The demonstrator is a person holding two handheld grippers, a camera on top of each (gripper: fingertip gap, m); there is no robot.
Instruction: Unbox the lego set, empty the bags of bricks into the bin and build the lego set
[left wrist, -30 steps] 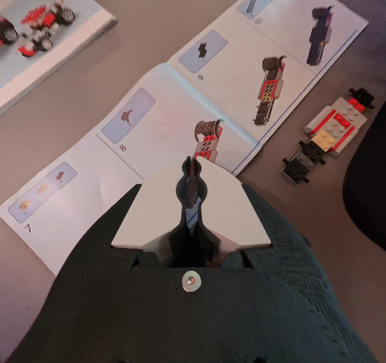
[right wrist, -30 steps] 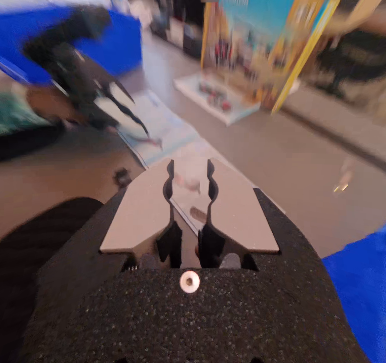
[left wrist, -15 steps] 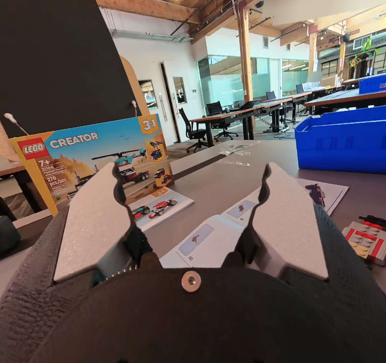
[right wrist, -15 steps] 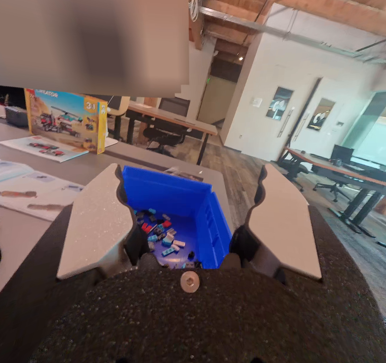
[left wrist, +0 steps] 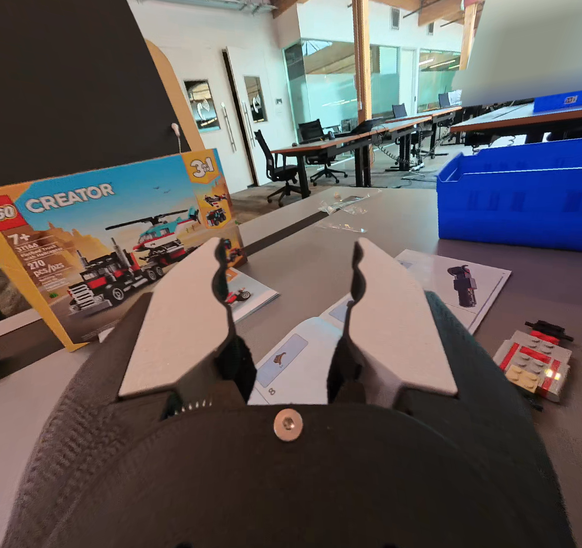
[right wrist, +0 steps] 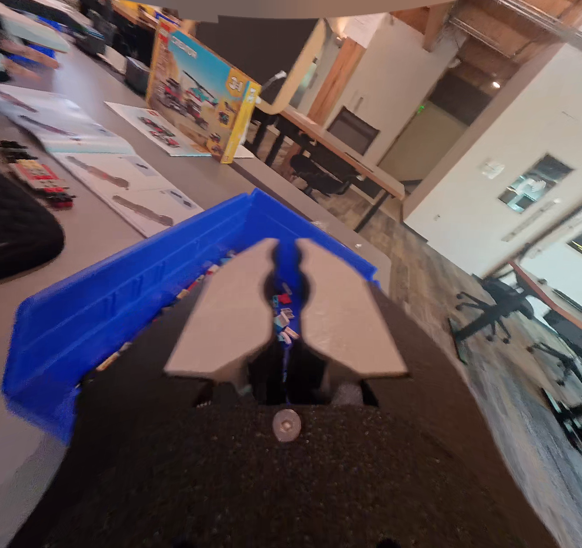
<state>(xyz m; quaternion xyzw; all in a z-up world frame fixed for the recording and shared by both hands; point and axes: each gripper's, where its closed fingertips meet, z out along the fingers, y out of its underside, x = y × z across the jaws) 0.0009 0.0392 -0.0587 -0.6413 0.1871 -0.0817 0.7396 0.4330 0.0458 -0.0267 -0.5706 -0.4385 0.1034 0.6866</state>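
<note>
My left gripper (left wrist: 289, 249) is open and empty, held low over the open instruction booklet (left wrist: 283, 362) on the grey table. The partly built model (left wrist: 532, 362), grey, red, tan and black, lies on the table to its right. My right gripper (right wrist: 286, 244) hangs over the blue bin (right wrist: 126, 296), its jaws a narrow gap apart with nothing between them. Loose bricks (right wrist: 283, 312) lie in the bin below it. The bin also shows in the left wrist view (left wrist: 510, 199), far right. The model also shows in the right wrist view (right wrist: 41, 176), far left.
The lego box (left wrist: 110, 233) stands upright at the back left, with a closed booklet (left wrist: 252, 293) lying in front of it. Empty clear bags (left wrist: 343, 208) lie near the table's far edge. A dark rounded shape (right wrist: 25, 233) sits left of the bin. Spacing between my two grippers at the tips: around 45 centimeters. My left tips are roughly 15 centimeters from the partly built model (left wrist: 532, 362). Look for it in the right wrist view (right wrist: 34, 172) too.
A second ago my left gripper pinched a small dark piece over the booklet; it has tilted up and opened empty. My right gripper's jaws have narrowed from wide open, over the bin.
</note>
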